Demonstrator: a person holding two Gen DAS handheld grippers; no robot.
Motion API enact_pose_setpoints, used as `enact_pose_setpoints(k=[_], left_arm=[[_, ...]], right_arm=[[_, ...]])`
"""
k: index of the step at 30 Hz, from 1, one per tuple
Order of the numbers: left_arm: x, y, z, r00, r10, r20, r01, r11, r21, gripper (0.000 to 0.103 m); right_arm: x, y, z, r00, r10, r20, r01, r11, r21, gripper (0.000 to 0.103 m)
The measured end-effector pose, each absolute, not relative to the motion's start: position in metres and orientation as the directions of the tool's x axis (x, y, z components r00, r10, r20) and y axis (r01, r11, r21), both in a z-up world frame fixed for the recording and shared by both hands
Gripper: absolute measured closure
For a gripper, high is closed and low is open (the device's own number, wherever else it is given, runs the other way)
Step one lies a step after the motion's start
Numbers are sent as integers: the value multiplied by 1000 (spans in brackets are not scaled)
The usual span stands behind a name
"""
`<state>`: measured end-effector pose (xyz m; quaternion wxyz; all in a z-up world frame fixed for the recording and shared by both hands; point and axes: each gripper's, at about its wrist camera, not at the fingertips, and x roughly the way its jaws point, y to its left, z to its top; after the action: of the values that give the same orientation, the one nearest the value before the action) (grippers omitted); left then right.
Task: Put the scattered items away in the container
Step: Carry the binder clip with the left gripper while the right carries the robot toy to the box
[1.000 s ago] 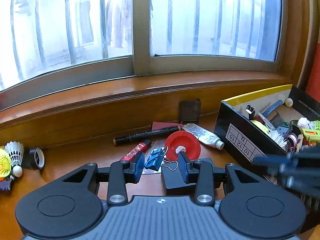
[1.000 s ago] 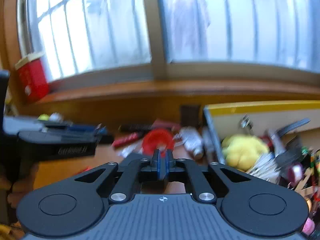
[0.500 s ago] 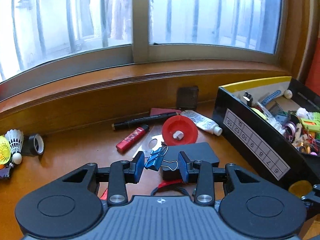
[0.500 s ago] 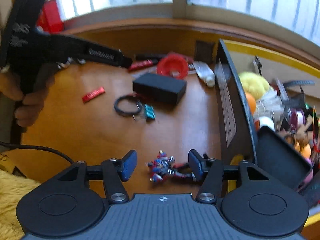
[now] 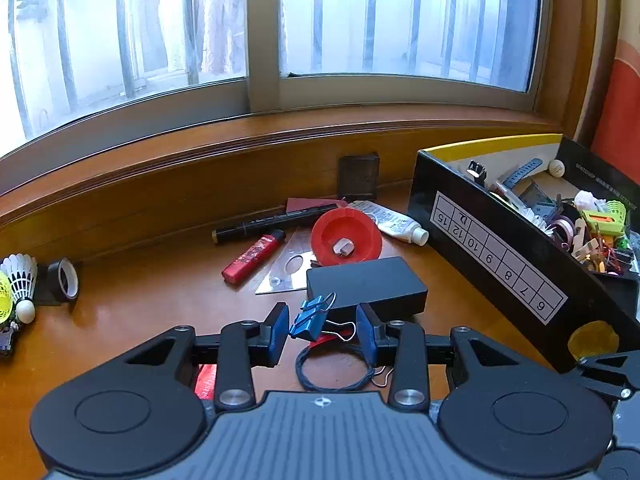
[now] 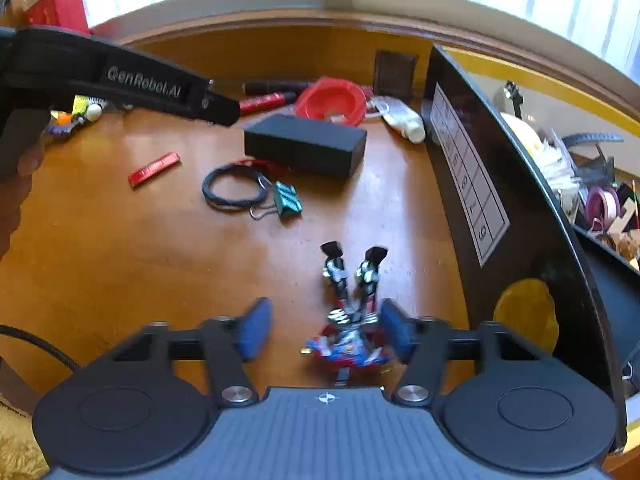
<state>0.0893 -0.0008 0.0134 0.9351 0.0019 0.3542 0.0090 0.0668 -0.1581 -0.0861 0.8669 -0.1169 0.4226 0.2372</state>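
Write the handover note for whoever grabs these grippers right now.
Left gripper: fingers apart, empty, aimed at the blue binder clip.
Right gripper: closing around the toy figure on the table, not gripped yet.
Container: already holds many items.
Left to do: figure, clip, cord loop, black case, lighter, marker, red disc, tube, shuttlecocks.

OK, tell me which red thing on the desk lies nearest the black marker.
The red lighter, lying just below the black marker. The red funnel sits further right, and the flat red strip lies well apart.
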Motion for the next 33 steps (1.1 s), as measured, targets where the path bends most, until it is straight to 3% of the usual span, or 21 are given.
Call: enact_pose_setpoints(k=[6,18,27,33], left_arm=[[86,1,20,758,37,-651,-39,999,11,64],[111,-40,44,793,21,-608,-3,1000,30,64],[140,-107,68,832,-60,-552,91,995,28,64],[163,-159,76,838,-129,-531,172,985,33,64]], right_arm=[[69,-157,-79,525,343,-779,-528,849,19,73],[79,-194,-18,614,454,-646,-511,852,113,75],[102,-261,19,735,411,-540,-415,902,122,75],[122,-309,21,780,338,-527,-326,938,118,75]])
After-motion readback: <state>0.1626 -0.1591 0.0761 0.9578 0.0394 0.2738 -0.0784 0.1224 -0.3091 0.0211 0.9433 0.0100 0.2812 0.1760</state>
